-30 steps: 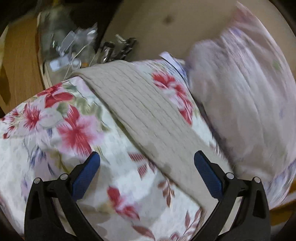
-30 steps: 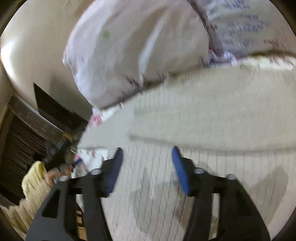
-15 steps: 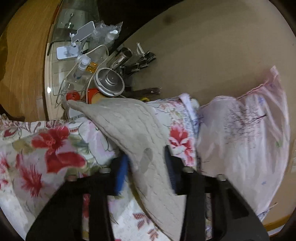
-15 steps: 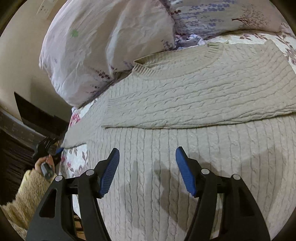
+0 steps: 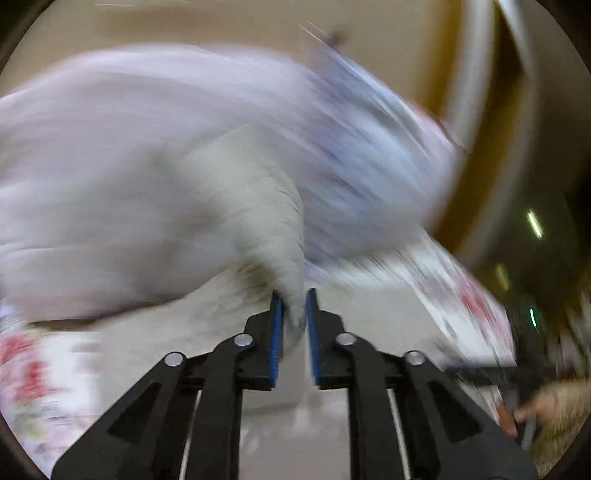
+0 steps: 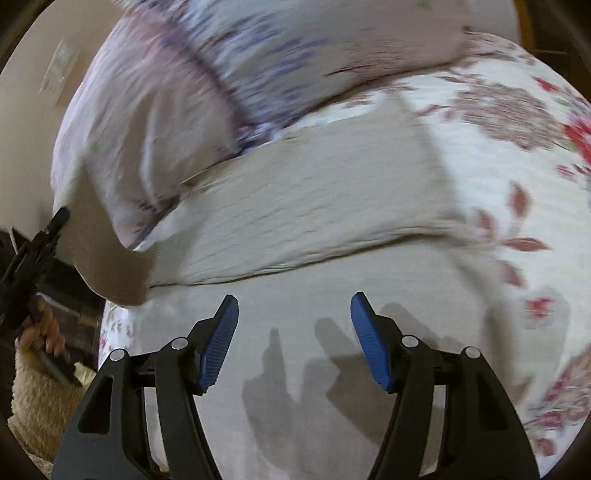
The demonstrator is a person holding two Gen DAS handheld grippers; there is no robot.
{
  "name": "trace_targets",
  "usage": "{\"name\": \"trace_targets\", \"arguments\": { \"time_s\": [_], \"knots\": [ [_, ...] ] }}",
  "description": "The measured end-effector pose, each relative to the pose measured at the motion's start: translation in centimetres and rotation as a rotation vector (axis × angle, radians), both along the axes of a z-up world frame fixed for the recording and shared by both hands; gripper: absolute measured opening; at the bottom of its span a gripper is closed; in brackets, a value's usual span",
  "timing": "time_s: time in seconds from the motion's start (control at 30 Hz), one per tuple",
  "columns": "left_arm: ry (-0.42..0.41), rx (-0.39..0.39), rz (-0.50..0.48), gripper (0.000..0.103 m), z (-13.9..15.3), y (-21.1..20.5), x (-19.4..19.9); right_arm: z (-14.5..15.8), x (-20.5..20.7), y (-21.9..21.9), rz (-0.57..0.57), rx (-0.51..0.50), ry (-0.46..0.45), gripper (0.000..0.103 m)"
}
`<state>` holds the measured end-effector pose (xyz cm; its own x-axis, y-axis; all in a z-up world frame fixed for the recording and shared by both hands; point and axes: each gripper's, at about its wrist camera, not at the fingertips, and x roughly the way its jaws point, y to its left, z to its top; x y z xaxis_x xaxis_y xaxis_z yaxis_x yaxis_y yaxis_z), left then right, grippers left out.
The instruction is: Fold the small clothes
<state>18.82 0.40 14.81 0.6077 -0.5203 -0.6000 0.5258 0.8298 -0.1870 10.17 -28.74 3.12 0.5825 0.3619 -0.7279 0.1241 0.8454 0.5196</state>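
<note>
A beige cable-knit sweater [image 6: 314, 206] lies on a floral bedspread [image 6: 517, 155], one sleeve folded across its body. My left gripper [image 5: 294, 306] is shut on the other sleeve [image 5: 266, 206] and holds it lifted; that view is heavily blurred. In the right wrist view the lifted sleeve [image 6: 107, 243] hangs at the left, held by the left gripper [image 6: 55, 225]. My right gripper [image 6: 294, 325] is open and empty just above the sweater's lower body.
Two pale lilac pillows [image 6: 184, 92] lie at the head of the bed behind the sweater. A beige wall [image 5: 221, 26] is behind them. The bed's left edge [image 6: 110, 332] drops to dark furniture. The person's fleece-sleeved arm [image 6: 37, 398] is at the lower left.
My left gripper closed on the sweater's sleeve and swung it up and across towards the pillows. My right gripper stayed open and shifted slightly over the sweater's body.
</note>
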Motion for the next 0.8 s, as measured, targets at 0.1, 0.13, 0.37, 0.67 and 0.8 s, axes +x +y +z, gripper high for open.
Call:
{"name": "trace_targets", "arguments": {
  "time_s": [0.1, 0.13, 0.37, 0.67, 0.8],
  "knots": [
    [0.097, 0.157, -0.073, 0.018, -4.2, -7.0, -1.6, -0.4, -1.1, -2.9, -0.050, 0.006, 0.024, 0.065],
    [0.124, 0.146, -0.041, 0.020, -4.8, -6.3, -2.1, -0.3, -2.0, -4.2, -0.067, 0.009, 0.017, 0.065],
    [0.241, 0.113, 0.355, 0.071, -7.0, 7.4, -8.8, -2.6, -8.2, -9.5, -0.103, 0.091, 0.091, 0.065],
    [0.519, -0.104, 0.439, 0.050, -12.2, 14.1, -19.5, -7.0, -13.4, -6.8, 0.127, 0.402, 0.203, 0.028],
    [0.567, -0.202, 0.425, 0.039, -13.1, 13.8, -22.0, -8.2, -14.6, -4.8, 0.202, 0.475, 0.247, 0.017]
  ]
}}
